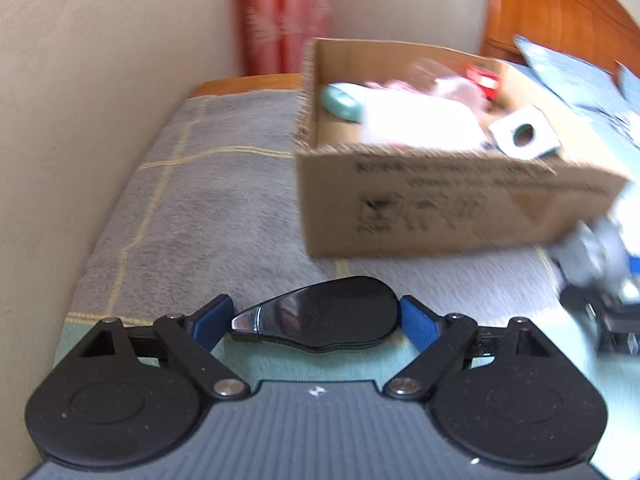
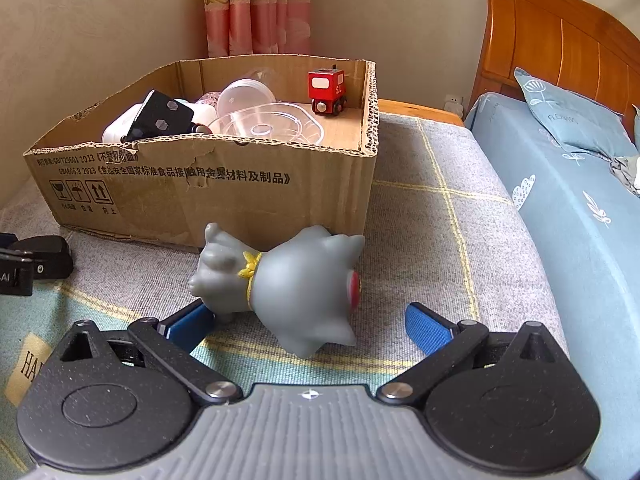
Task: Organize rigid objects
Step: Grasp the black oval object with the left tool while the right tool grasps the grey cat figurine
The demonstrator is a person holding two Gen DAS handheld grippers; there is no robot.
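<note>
My left gripper point(image 1: 316, 320) is shut on a glossy black teardrop-shaped object point(image 1: 328, 314), held above the grey blanket in front of the cardboard box point(image 1: 440, 208). My right gripper point(image 2: 308, 324) is open around a grey rubber toy figure point(image 2: 288, 280) that lies on its side on the blanket; the left finger point(image 2: 188, 322) touches it, the right finger point(image 2: 426, 330) stands apart. The box point(image 2: 208, 188) holds a red toy train point(image 2: 327, 90), clear plastic lids point(image 2: 264, 122), a black block point(image 2: 160, 118) and white items.
The other gripper shows blurred at the right edge of the left wrist view point(image 1: 600, 300) and at the left edge of the right wrist view point(image 2: 28, 266). A beige wall point(image 1: 80, 100) runs left. A blue bed point(image 2: 560, 200) with a wooden headboard point(image 2: 560, 40) lies right.
</note>
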